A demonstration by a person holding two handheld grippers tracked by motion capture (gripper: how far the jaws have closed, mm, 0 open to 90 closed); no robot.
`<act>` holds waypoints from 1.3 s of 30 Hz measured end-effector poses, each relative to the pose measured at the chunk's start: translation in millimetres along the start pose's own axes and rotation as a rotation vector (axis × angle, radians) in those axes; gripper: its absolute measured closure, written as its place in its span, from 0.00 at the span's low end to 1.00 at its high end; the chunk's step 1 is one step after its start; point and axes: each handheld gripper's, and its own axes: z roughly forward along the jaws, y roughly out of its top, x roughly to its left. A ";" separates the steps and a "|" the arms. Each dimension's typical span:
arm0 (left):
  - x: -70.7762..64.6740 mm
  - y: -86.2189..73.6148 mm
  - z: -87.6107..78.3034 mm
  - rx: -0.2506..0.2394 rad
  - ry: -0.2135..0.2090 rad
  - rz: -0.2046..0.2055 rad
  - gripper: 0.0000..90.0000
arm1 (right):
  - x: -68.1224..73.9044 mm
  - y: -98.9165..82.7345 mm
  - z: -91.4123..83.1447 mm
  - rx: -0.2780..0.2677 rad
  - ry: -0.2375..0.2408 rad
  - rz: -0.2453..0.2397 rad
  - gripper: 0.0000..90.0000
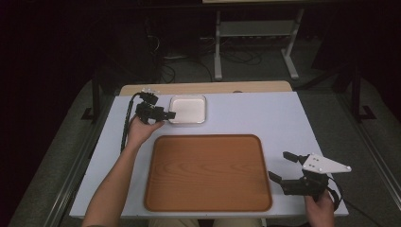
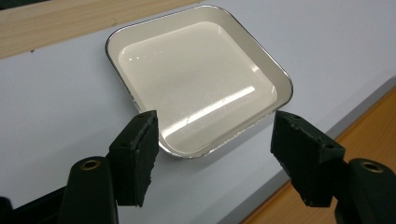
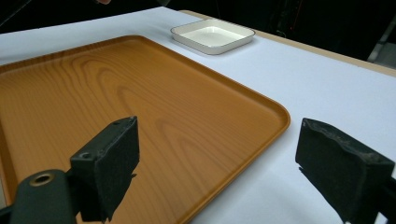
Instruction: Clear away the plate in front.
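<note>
A white square dish (image 1: 187,109) with a thin metal-coloured rim lies empty at the back of the table. My left gripper (image 1: 166,117) is open just to its left, the jaws pointing at its near corner. In the left gripper view the dish (image 2: 196,79) lies just beyond the open left gripper (image 2: 215,154), with nothing between the pads. A large wooden tray (image 1: 208,172) lies empty at the front centre. My right gripper (image 1: 279,165) stands open by the tray's right edge. In the right gripper view the tray's corner (image 3: 261,116) sits between the spread jaws of the right gripper (image 3: 215,163), with the dish (image 3: 212,35) far off.
The white table (image 1: 265,118) has a bare wooden strip (image 1: 203,88) along its far edge. Behind it are a dark floor with cables and a metal stand's legs (image 1: 255,42). The tray's orange corner (image 2: 369,121) shows at the right of the left gripper view.
</note>
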 end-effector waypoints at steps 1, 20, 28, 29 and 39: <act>2.4 1.9 1.6 0.012 -0.008 -0.012 0.37 | 0.0 0.0 -0.2 -0.001 0.000 -0.001 0.14; 25.4 19.8 31.5 0.082 0.107 -0.126 0.44 | -0.8 0.3 -0.1 0.007 0.020 -0.003 0.14; 28.9 17.8 39.5 0.069 0.124 -0.180 0.57 | -0.9 0.5 1.2 0.020 0.023 -0.005 0.14; 29.2 16.8 41.5 0.078 0.129 -0.178 0.58 | -0.9 0.5 1.1 0.020 0.023 -0.005 0.14; 20.8 11.8 57.4 0.140 0.181 -0.150 0.70 | -0.8 0.4 0.8 0.025 0.024 -0.005 0.14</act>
